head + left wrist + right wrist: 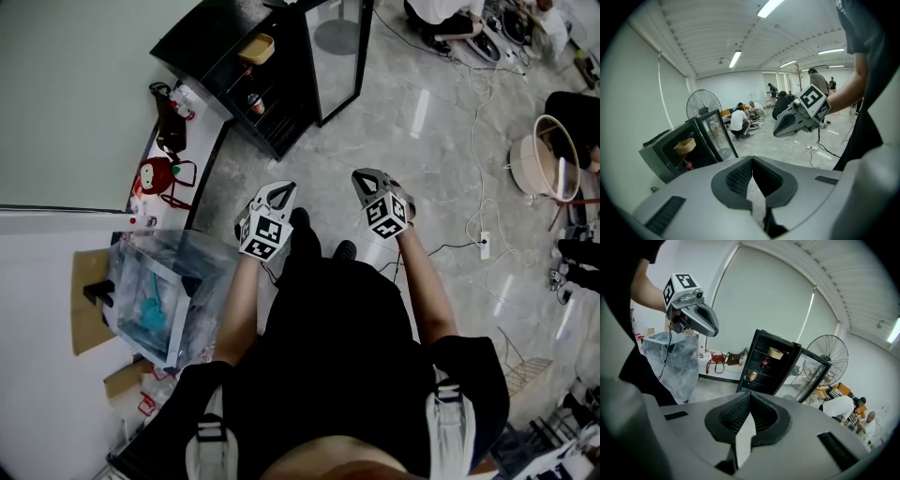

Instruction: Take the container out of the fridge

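Evidently no reach is under way: the 2 grippers, left gripper (277, 195) and right gripper (367, 180), point ahead with jaws closed and empty, well apart from the fridge (211, 37). Its door (339, 56) stands open, leaving the tan container (258, 47) on the top shelf reachable.

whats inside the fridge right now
The open fridge holds a tan container on the top shelf, a bottle below it and a can lower down. The shelves' dark rear is not visible.
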